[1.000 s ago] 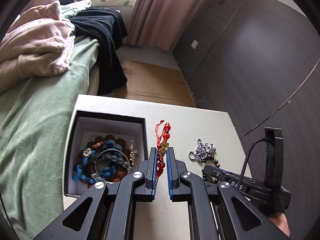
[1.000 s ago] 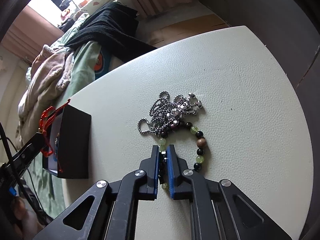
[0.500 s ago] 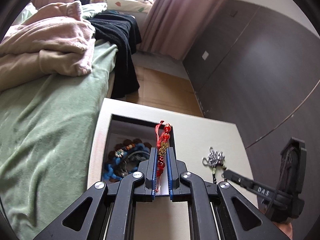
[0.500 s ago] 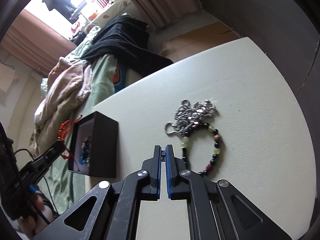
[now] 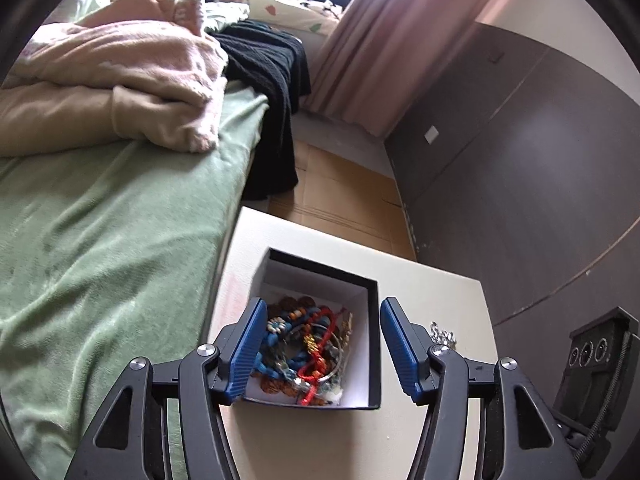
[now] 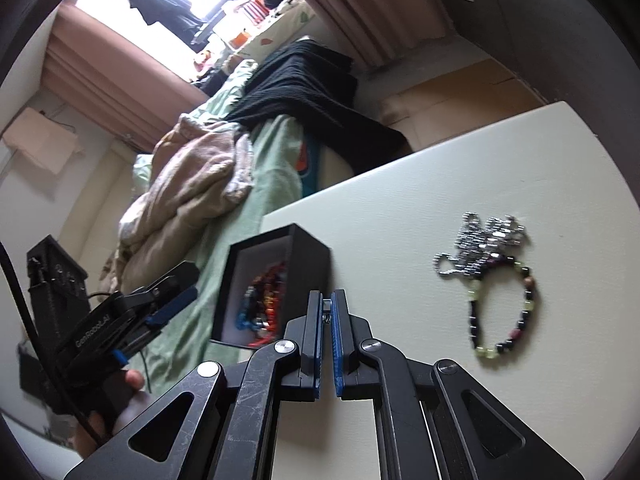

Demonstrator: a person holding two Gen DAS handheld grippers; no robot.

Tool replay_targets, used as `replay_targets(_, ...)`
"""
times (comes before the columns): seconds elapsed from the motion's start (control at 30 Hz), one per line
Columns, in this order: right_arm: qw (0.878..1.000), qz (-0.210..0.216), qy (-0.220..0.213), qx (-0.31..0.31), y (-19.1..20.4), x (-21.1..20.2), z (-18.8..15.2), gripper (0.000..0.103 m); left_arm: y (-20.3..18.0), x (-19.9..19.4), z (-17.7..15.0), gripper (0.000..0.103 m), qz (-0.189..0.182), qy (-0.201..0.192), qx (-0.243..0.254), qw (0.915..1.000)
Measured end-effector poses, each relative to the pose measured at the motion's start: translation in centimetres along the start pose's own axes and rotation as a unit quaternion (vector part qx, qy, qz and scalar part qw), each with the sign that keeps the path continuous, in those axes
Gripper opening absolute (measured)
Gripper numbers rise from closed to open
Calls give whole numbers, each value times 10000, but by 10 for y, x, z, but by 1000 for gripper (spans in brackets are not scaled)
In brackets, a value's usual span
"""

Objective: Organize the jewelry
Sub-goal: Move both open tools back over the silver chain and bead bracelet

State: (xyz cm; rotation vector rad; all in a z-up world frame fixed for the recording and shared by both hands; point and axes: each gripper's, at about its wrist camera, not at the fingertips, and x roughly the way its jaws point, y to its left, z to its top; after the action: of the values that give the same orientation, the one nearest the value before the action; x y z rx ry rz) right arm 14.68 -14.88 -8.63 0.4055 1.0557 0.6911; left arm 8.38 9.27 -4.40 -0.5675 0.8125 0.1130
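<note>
Jewelry fills the black box (image 5: pixel 374 344): a red cord bracelet (image 5: pixel 316 354) lies on top of blue beads (image 5: pixel 266 354) and brown beads (image 5: pixel 298 303). The left claw (image 5: pixel 320 350) hangs over the box, fingers wide apart and empty; "GenRobot.AI" is printed on its side. Right of the box on the white surface (image 6: pixel 420 184), a silver chain (image 6: pixel 478 240) touches a beaded bracelet (image 6: pixel 506 308). The right claw (image 6: pixel 327 342) is closed on nothing.
</note>
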Motion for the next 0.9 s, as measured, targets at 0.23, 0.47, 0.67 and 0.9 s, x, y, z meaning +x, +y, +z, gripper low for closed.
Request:
replay_targets(0.23, 9984, 554, 54, -63, 28, 19, 3, 6, 13, 2, 7, 60, 12, 20, -206, 9998)
replay_targets(0.47, 9959, 877, 217, -82, 47, 33, 8, 49, 17, 3, 9, 60, -9, 21, -316, 9995)
replay_targets(0.67, 9986, 534, -20, -14, 28, 15, 7, 59, 7, 6, 5, 60, -47, 108, -213, 9997)
replay_targets(0.9, 9994, 191, -209, 219, 0, -14, 7, 60, -12, 9, -3, 60, -158, 148, -62, 9997)
